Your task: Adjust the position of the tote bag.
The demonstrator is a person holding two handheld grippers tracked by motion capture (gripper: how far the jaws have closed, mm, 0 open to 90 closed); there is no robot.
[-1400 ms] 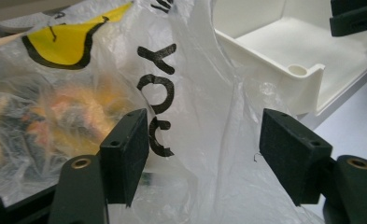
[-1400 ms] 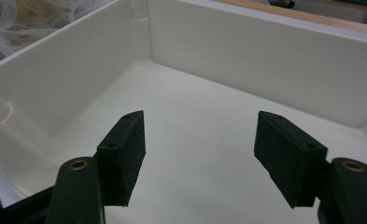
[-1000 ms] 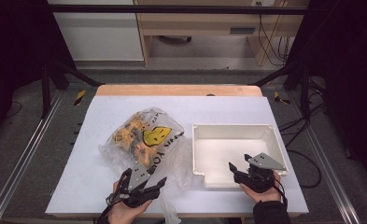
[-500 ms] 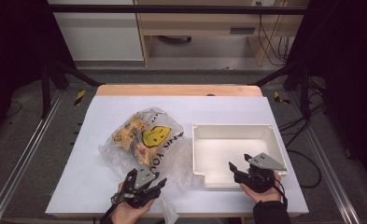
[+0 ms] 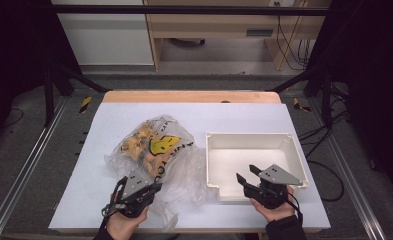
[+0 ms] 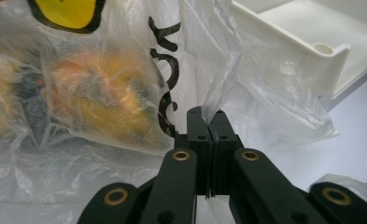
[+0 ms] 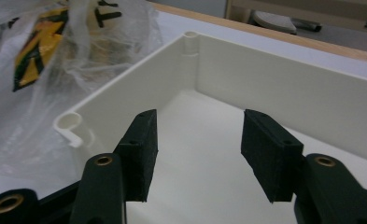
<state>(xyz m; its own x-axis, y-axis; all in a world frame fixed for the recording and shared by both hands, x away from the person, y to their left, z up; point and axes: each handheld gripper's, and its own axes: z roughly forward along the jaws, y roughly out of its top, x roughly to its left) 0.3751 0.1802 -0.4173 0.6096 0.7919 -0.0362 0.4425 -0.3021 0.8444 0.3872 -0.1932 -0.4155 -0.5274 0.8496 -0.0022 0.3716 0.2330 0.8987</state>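
Left gripper (image 5: 151, 189), lower left of the high view, has its jaws pinched together on a fold of the clear plastic bag (image 5: 151, 150). The left gripper view shows the film (image 6: 218, 100) trapped between the pads, probably a grip on the loose edge so the bag can be lifted or pulled open. The bag lies at center left on the white table (image 5: 234, 120), with orange-yellow stuff (image 6: 97, 98) inside, its right edge touching the white tray (image 5: 296, 150). Right gripper (image 5: 245, 179), lower right, hovers over the tray's near edge with its jaws partly open, having just been closing, and nothing between them (image 7: 197, 140). It looks to be waiting there to steady the tray or take the contents.
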